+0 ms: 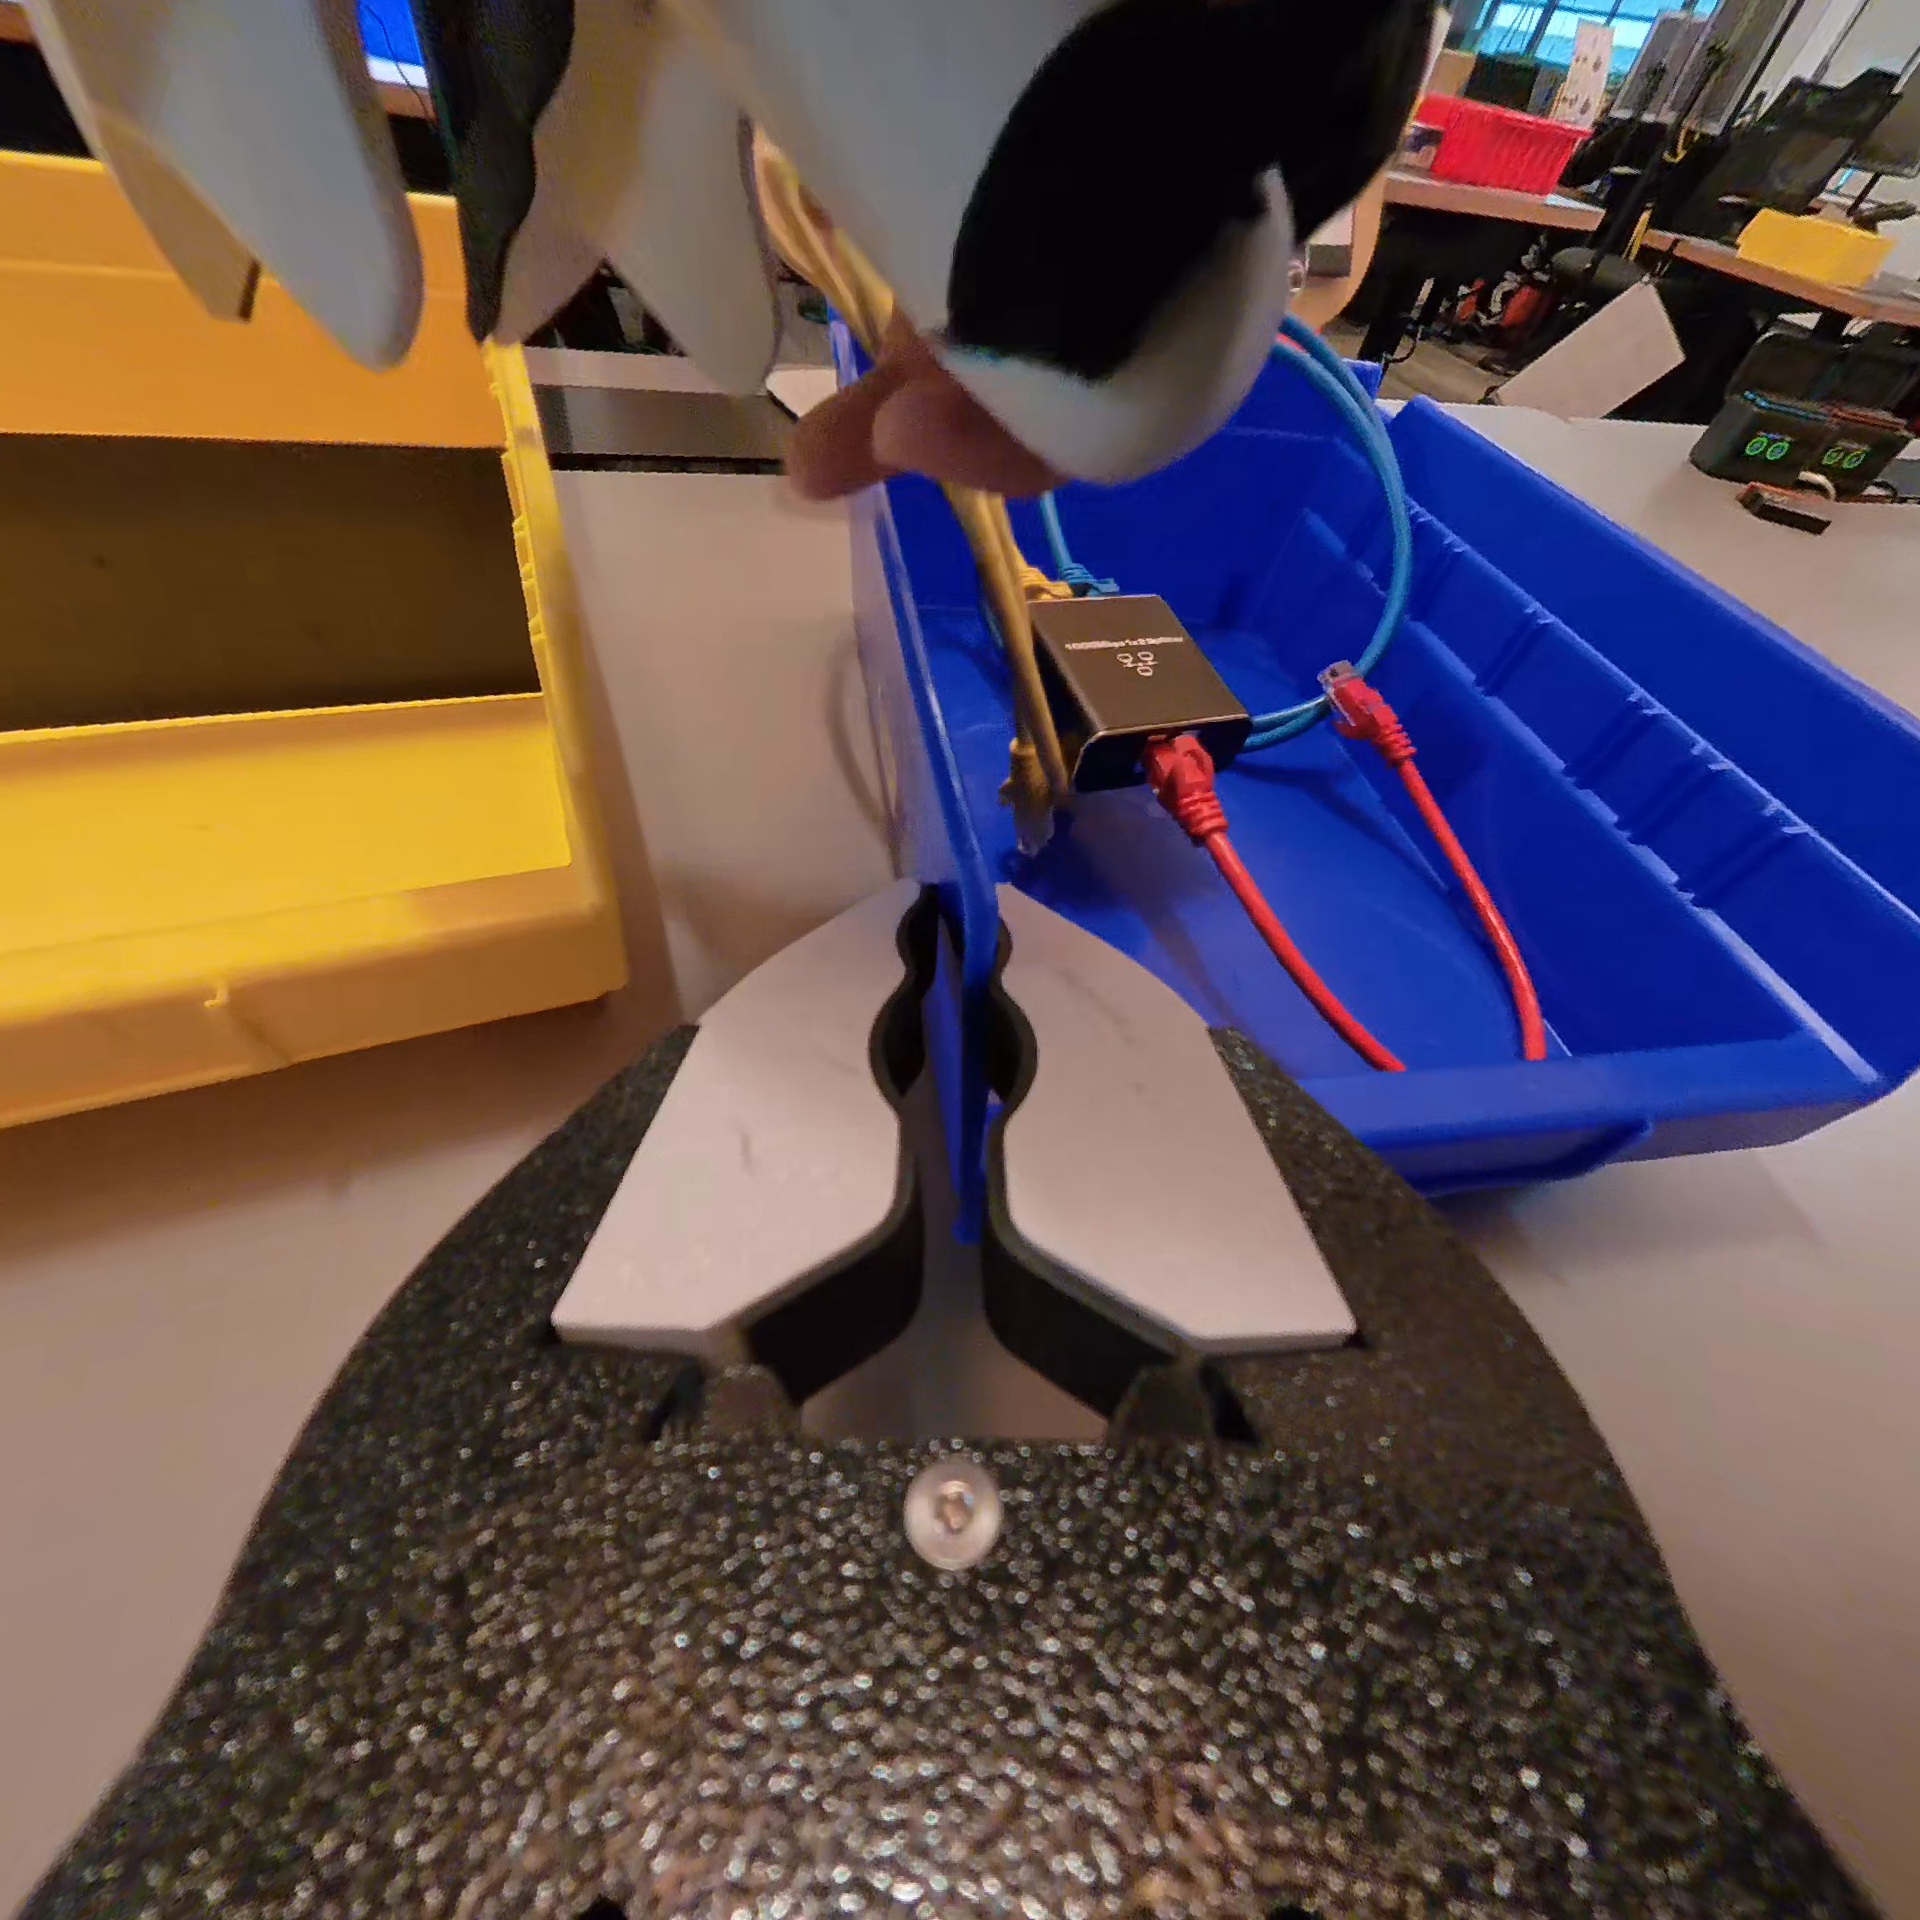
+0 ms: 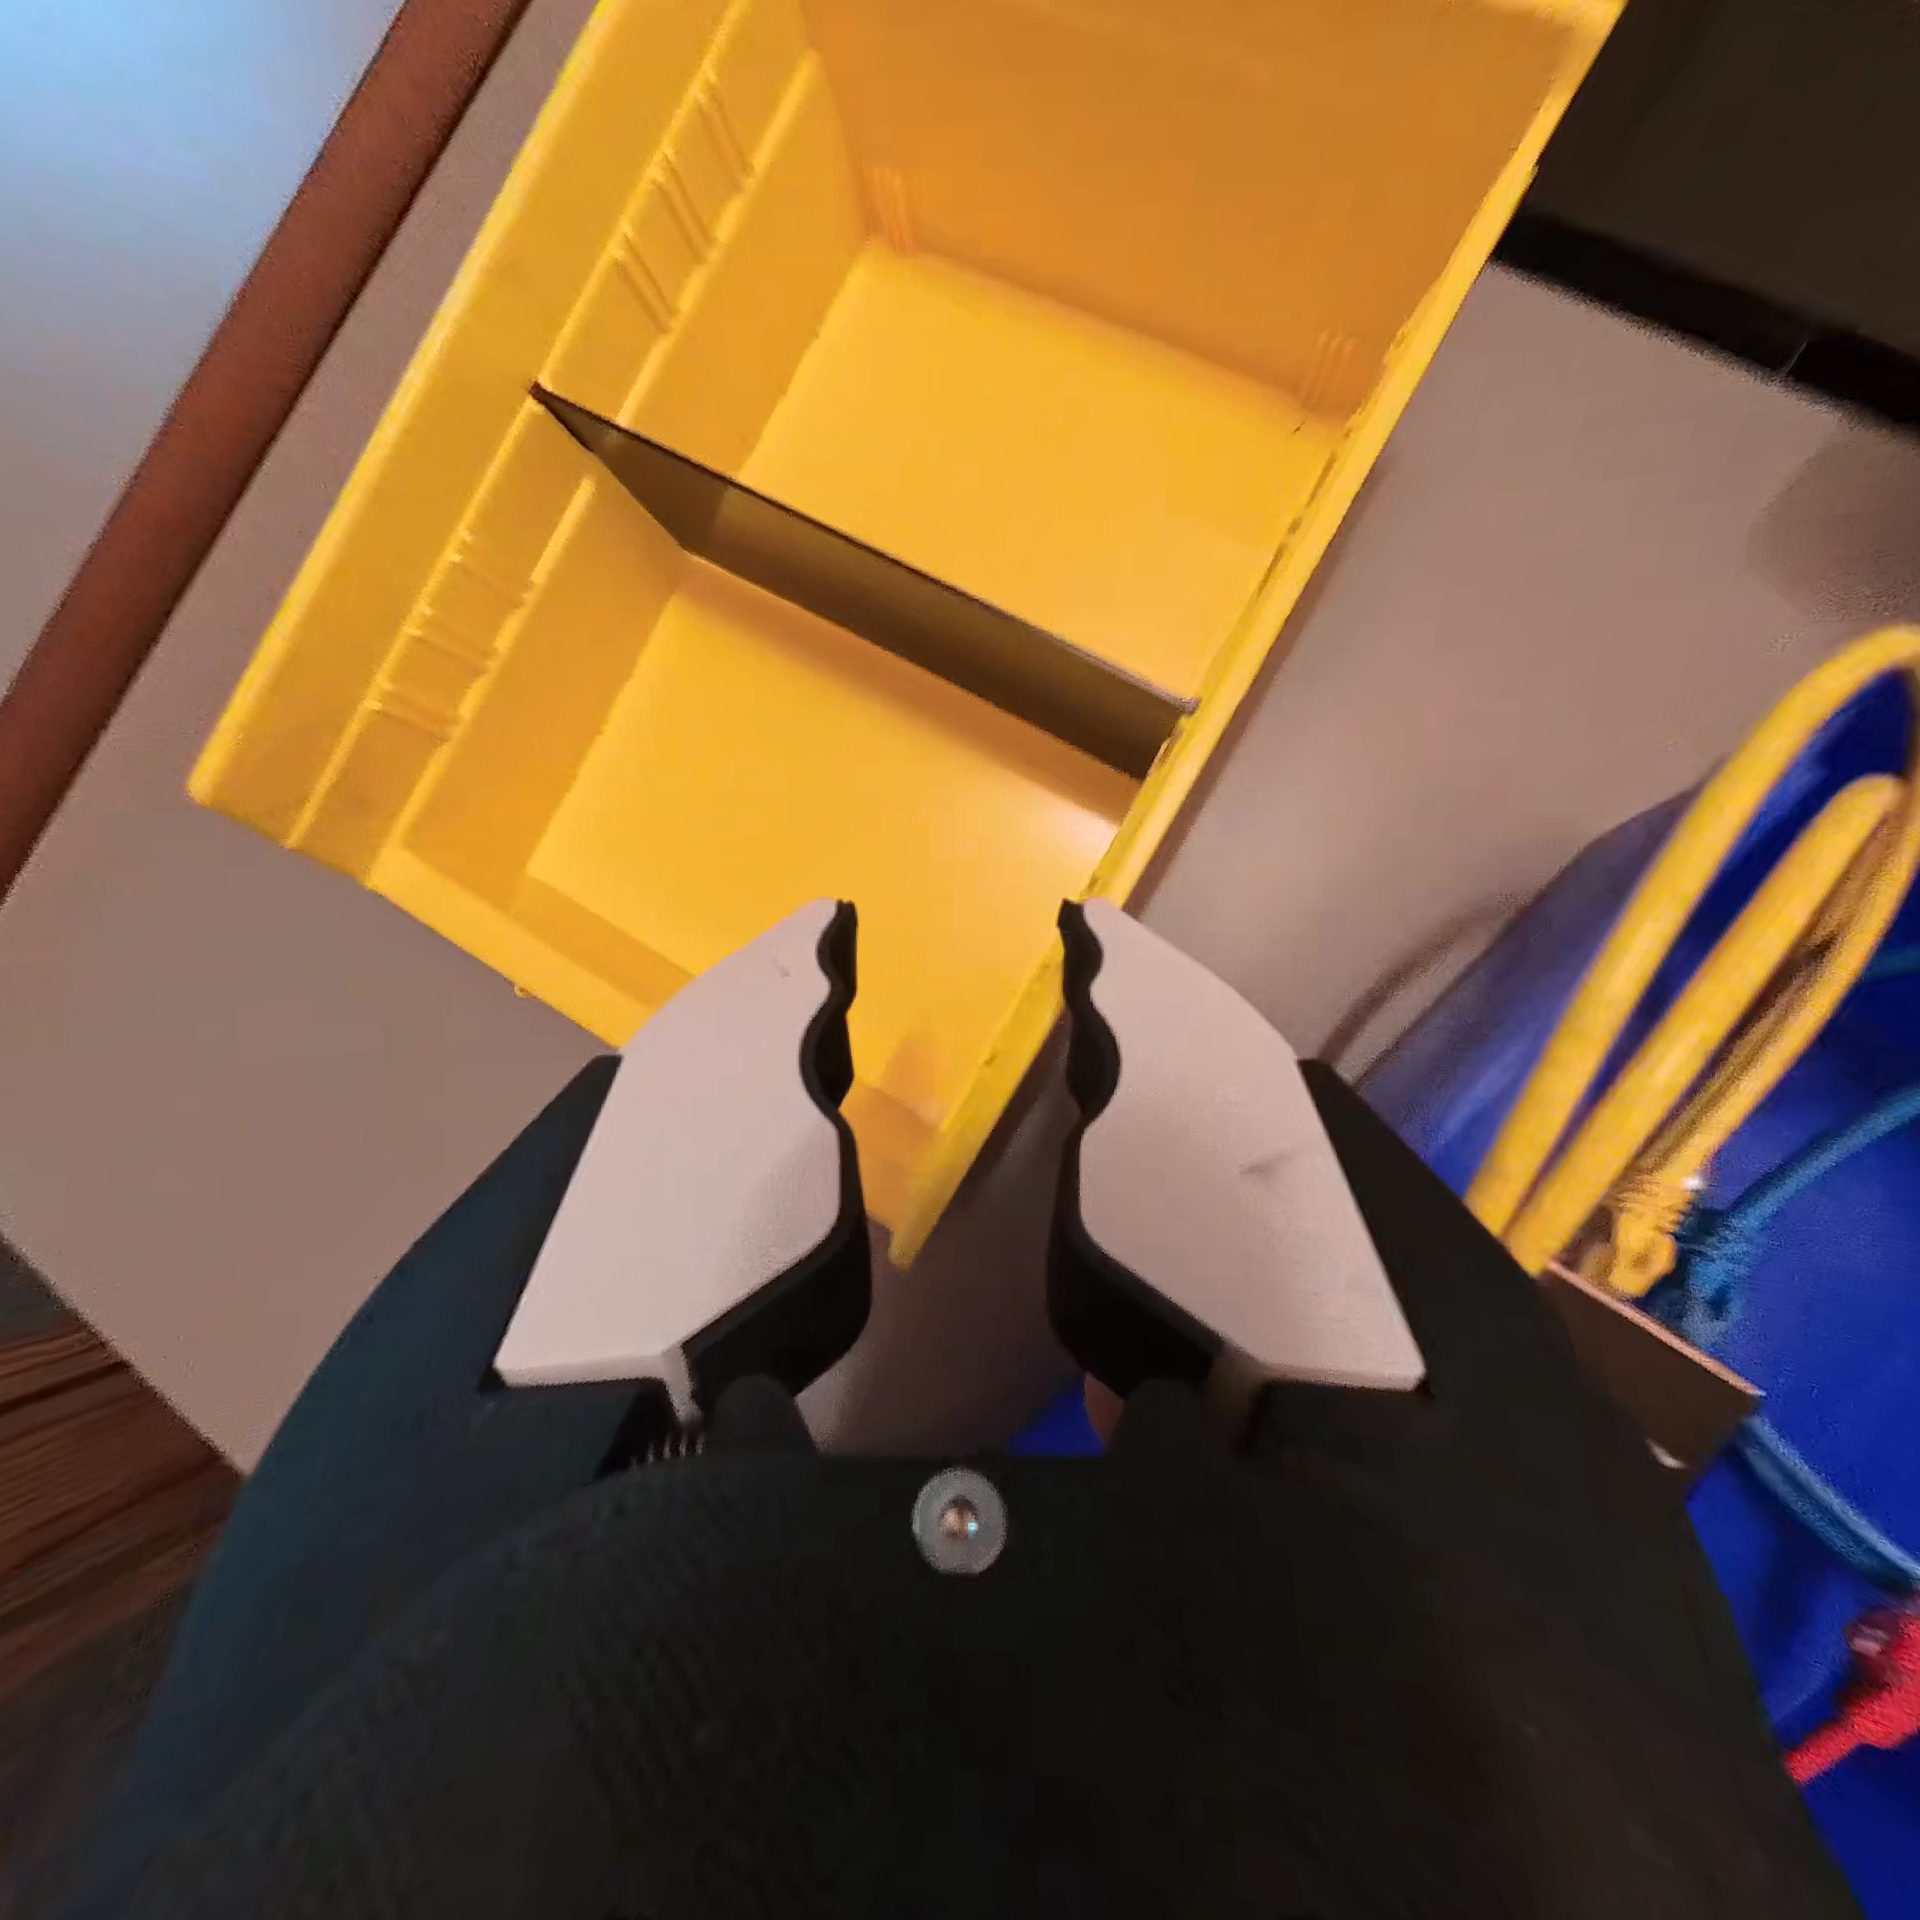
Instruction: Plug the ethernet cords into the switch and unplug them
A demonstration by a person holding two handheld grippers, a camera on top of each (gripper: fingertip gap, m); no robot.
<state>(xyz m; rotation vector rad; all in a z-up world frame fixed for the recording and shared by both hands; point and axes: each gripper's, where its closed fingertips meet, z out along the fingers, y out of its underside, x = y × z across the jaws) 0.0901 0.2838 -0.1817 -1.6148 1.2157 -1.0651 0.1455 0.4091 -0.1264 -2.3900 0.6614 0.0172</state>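
While the blue bin (image 1: pixel 1558 727) fills the right half of the left wrist view, the black switch (image 1: pixel 1138 686) lies inside it, centre frame. A red cord (image 1: pixel 1216 821) is plugged into its near face, and that cord's other plug (image 1: pixel 1351 701) lies loose just beside it. A blue cord (image 1: pixel 1387 582) loops behind, and a yellow cord (image 1: pixel 1023 644) runs down the switch's left side. The left gripper (image 1: pixel 961 935), low centre, has its fingers nearly together, pinching the bin's near-left wall. Upper frame, the right gripper (image 1: pixel 436 332) hangs blurred with a person's fingers (image 1: pixel 883 436) under it. Over in the right wrist view, the right gripper (image 2: pixel 956 920) is spread wide, gripping nothing, above the near corner of the yellow bin (image 2: pixel 436 644). A dark divider (image 2: pixel 883 613) splits that bin into two compartments, nothing visible in either. Bare grey table (image 2: pixel 1455 623) separates the two bins.
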